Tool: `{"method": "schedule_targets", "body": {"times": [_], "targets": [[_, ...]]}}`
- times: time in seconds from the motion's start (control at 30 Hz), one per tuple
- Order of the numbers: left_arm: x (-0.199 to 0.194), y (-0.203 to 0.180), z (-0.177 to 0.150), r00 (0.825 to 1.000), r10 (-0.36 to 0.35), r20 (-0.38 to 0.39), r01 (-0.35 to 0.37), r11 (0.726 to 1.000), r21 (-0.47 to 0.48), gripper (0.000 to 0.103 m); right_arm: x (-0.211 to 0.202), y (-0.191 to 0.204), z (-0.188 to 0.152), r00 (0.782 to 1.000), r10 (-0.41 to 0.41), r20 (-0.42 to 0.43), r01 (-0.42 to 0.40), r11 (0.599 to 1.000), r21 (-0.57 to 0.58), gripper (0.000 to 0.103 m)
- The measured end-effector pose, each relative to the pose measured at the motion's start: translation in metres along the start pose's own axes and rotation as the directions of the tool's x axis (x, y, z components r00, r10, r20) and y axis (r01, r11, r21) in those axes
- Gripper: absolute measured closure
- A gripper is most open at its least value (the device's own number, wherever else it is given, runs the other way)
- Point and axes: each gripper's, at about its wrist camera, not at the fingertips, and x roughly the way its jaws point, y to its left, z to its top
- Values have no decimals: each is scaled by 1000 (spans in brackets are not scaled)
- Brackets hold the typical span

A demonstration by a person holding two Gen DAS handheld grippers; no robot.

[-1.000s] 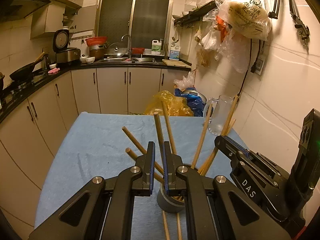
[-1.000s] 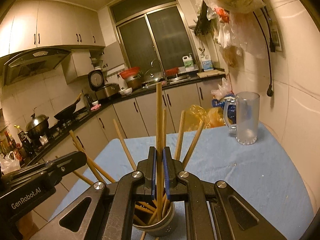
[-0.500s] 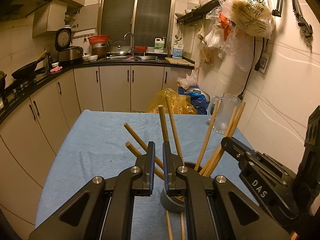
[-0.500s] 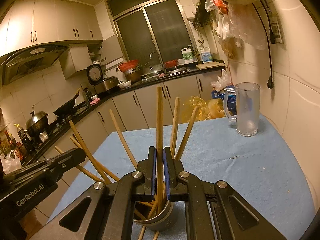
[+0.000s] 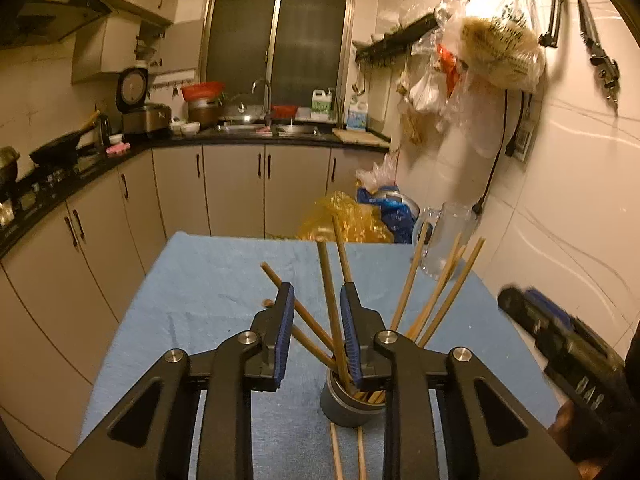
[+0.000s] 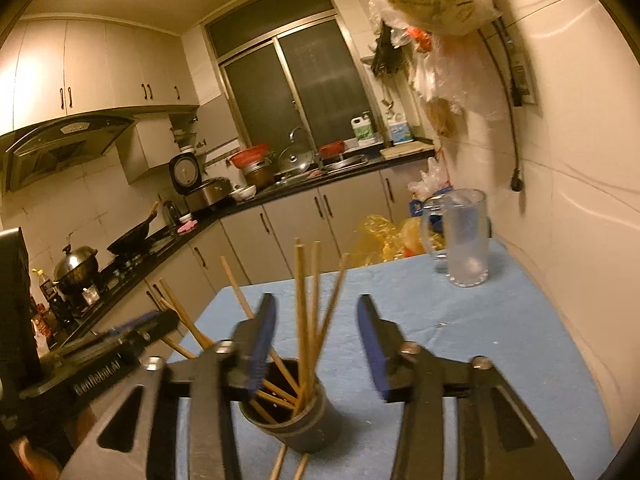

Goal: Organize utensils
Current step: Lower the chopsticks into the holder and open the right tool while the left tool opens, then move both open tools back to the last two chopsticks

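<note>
A dark round cup (image 5: 344, 406) stands on the blue cloth and holds several wooden chopsticks (image 5: 434, 294) that fan outward. My left gripper (image 5: 317, 296) hangs just above it with its jaws opening. One chopstick (image 5: 329, 296) rises between the blue pads and leans near the right one, not pinched. Two chopsticks (image 5: 335, 454) lie flat on the cloth in front of the cup. In the right wrist view the cup (image 6: 304, 426) sits below my right gripper (image 6: 316, 304), whose jaws are opening wide. The upright chopsticks (image 6: 300, 300) stand free in the gap.
A glass mug (image 6: 466, 240) stands at the far right corner of the blue-covered table (image 5: 192, 280), close to the tiled wall. Yellow and blue bags (image 5: 348, 218) lie beyond the far edge. Kitchen cabinets and a counter run along the left and back.
Both grippers were shut on a chopstick each and now stand apart, with the sticks let go into the cup. The right gripper has shifted sideways, so the cup now sits left of its centre.
</note>
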Motion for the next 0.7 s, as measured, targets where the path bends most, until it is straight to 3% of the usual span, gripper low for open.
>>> {"method": "schedule_targets", "body": {"times": [0.03, 0.1, 0.27, 0.43, 0.6, 0.7], "targets": [[-7, 0, 0, 1000, 5, 15, -5, 1000, 2, 75, -3, 0, -2, 1000, -16, -5, 16, 1000, -14, 34], [-22, 1, -2, 999, 9, 45, -9, 1000, 3, 56, -10, 1, -12, 997, -61, -40, 59, 997, -53, 26], [-63, 11, -24, 997, 21, 75, -20, 1000, -18, 37, -26, 12, -50, 987, -124, -103, 107, 982, -158, 16], [-79, 22, -62, 999, 47, 2, -47, 999, -22, 33, -39, 13, -88, 972, -154, -178, 123, 977, -172, 9], [-85, 32, -100, 996, 53, -72, -57, 997, -43, 28, -59, 25, -116, 963, -187, -194, 143, 965, -222, 4], [-89, 34, -125, 990, 93, -108, -96, 995, -17, 28, -72, 36, -133, 965, -178, -191, 131, 964, -233, 0]]}}
